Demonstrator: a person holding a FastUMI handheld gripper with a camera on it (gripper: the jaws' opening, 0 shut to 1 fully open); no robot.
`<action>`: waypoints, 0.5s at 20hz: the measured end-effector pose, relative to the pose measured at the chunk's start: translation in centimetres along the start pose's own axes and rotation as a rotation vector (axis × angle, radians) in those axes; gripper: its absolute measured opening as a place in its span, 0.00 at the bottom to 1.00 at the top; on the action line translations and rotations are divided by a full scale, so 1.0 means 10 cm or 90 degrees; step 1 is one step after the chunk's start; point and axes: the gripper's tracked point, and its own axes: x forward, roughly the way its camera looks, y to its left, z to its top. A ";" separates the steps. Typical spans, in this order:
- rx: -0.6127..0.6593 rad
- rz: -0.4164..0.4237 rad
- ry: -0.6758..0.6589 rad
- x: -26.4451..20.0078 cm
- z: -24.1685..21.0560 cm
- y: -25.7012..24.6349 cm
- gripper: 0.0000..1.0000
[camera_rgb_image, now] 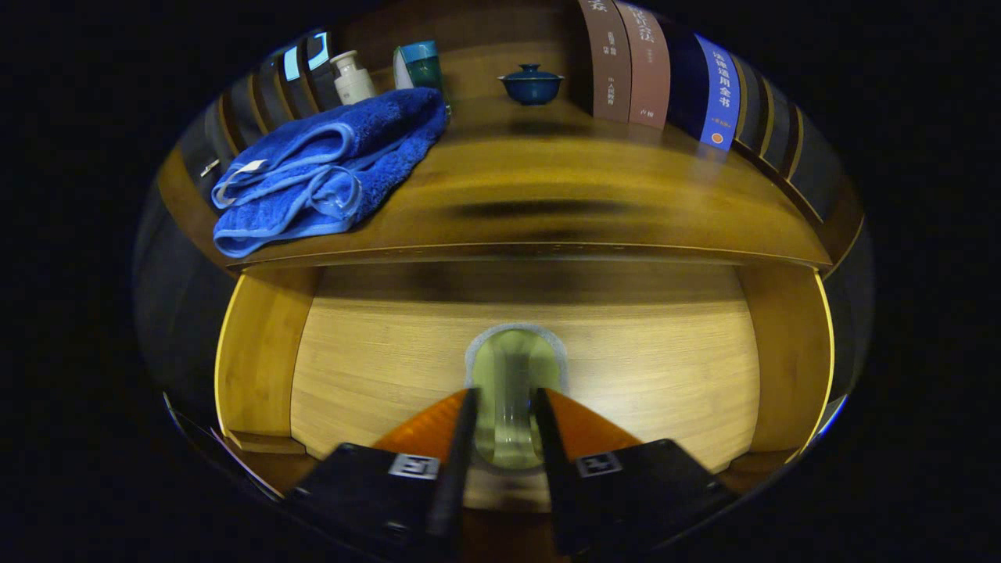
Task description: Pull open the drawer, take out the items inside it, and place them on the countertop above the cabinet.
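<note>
Drawer (539, 367) open below the countertop (563, 195), I have my gripper (508, 426) closed around a clear glass (512, 391) that sits between the two fingers. Both fingers press on the sides of the glass, one on each flank, so it is pinched rather than merely framed. Whether its base rests on the drawer floor or hangs clear of it I cannot tell. I judge the side-on grip is meant to carry the glass upright, mouth away from me.

Just beyond the fingers lies the pale wooden drawer floor, bare around the glass, with the drawer's side walls standing well out to either side. I see nothing else in it, so this glass looks like the last item to come out.

Past the drawer runs the edge of the countertop, where the glass is bound. A folded blue towel (324, 168) lies on it, ahead and to the left of the fingers. Farther back stand a pump bottle (352, 77), a teal container (421, 64) and a small blue lidded bowl (531, 84), with a row of books (665, 70) off to the right. The wide bare stretch straight ahead of the fingers looks to me the safest landing spot.
</note>
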 end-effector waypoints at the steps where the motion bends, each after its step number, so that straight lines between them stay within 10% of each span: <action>1: -0.014 0.002 -0.004 -0.03 0.09 0.02 0.37; 4: -0.022 -0.001 -0.009 0.02 0.02 0.01 0.11; 10: 0.005 0.022 -0.039 -0.39 -0.01 0.01 0.11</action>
